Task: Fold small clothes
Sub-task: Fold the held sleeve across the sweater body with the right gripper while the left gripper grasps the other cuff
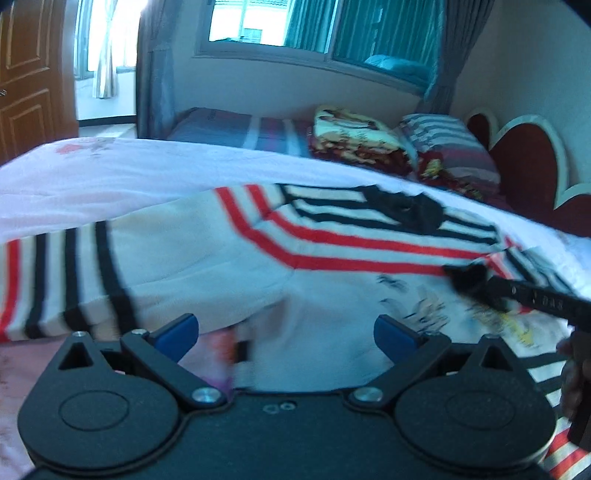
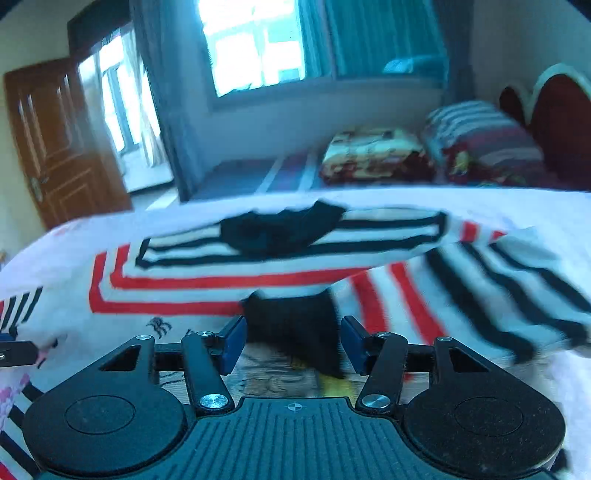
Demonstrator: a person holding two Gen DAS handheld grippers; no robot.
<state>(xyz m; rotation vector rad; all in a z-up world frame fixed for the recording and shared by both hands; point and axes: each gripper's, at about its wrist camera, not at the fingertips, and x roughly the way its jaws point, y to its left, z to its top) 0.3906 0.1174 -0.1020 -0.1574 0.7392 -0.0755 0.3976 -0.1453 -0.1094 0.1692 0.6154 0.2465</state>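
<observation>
A small striped shirt (image 1: 303,254), white with red and black bands and a black collar (image 1: 402,208), is seen spread on a pale pink-white bedsheet (image 1: 110,173). Left gripper (image 1: 286,336): jaws spread wide, blue pads (image 1: 177,334) apart, nothing clamped; only the shirt's lower white edge and sheet lie under the gap. Right gripper (image 2: 291,341): jaws parted partway, pads (image 2: 232,343) not pressing on anything; a dark piece of the shirt's fabric (image 2: 295,325) sits in the gap between them, whether touched cannot be told through the blur. One striped sleeve (image 2: 517,288) is seen folded in over the body on the right side of the right wrist view, blurred. The other sleeve (image 1: 55,280) lies out flat toward the left in the left wrist view. The right gripper's black finger (image 1: 517,291) is seen in the left wrist view over the shirt's printed front, near the red bands. Behind: striped pillow (image 1: 447,147), folded patterned blanket (image 1: 358,140), red headboard (image 1: 524,162), window with teal curtains (image 1: 369,29), wooden door (image 1: 29,74).
</observation>
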